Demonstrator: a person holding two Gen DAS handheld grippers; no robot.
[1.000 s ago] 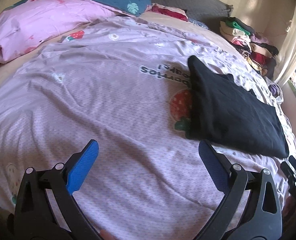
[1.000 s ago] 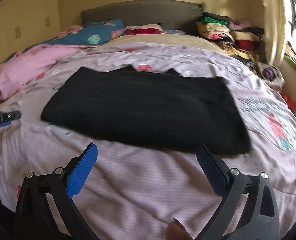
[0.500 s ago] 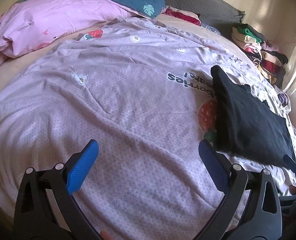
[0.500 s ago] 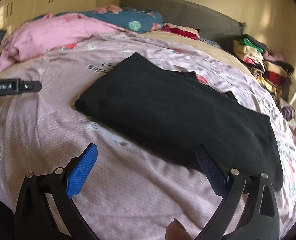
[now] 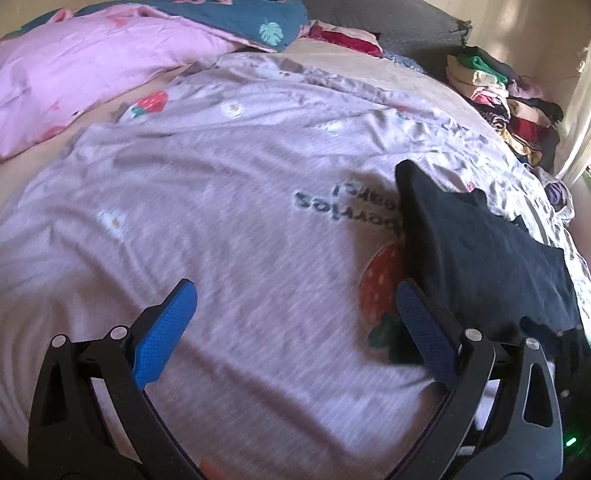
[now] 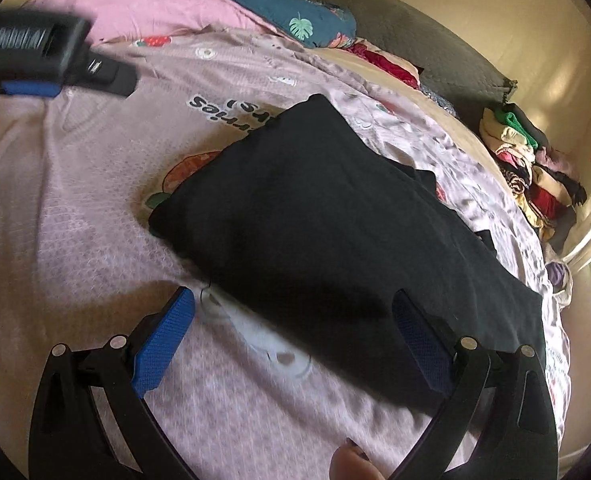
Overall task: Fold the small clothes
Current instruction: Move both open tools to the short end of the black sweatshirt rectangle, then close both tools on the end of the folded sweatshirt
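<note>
**Lining up on the black garment**

I have the right gripper (image 6: pixel 293 332) low over the near edge of the black garment (image 6: pixel 335 216), fingers wide apart and empty. It lies flat on the lilac strawberry sheet (image 6: pixel 75 208), toward the bed's right side. My left gripper (image 5: pixel 295 328) hangs over bare sheet beside its left edge, fingers apart too. To fold cleanly, I judge each gripper should pinch a near corner, catching only the garment, not the sheet beneath.

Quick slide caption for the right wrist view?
Open right gripper over folded black garment on lilac strawberry-print bedspread.
</note>
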